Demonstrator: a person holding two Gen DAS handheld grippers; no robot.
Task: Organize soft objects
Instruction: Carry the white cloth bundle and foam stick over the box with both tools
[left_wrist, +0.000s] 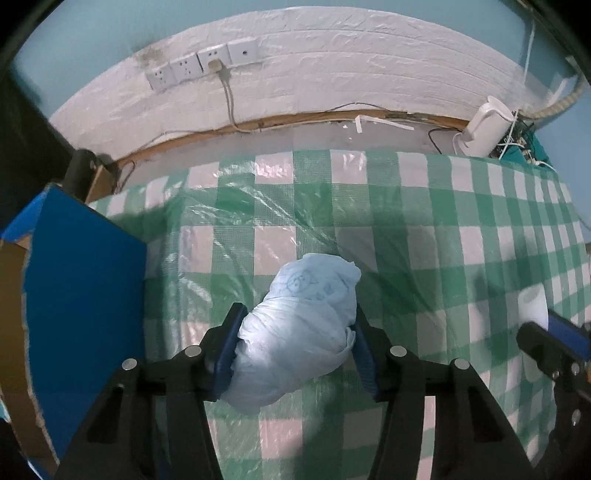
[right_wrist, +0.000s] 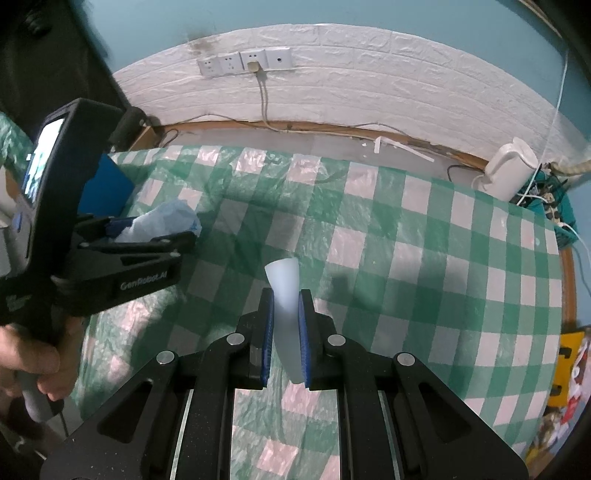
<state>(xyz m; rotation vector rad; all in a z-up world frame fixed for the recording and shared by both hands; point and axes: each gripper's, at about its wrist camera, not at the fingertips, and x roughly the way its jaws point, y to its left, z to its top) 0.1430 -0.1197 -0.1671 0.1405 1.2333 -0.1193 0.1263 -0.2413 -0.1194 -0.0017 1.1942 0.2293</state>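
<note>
1. The left gripper (left_wrist: 295, 343) pinches a pale blue crumpled bundle (left_wrist: 299, 332) at its waist, above the tabletop's (left_wrist: 424, 229) left edge; it looks light and squashy.
2. The right gripper (right_wrist: 286, 332) squeezes a white foam piece (right_wrist: 286, 295) mid-length; probably springy.
3. Further left stands a blue box (left_wrist: 85, 295).

The blue box (left_wrist: 85, 295) at nine o'clock runs off the left wrist picture's edge. The colourful clutter (right_wrist: 569, 384) at four o'clock is cropped and unreadable. The bundle (right_wrist: 162, 221) is half hidden behind the left gripper (right_wrist: 147, 236).
</note>
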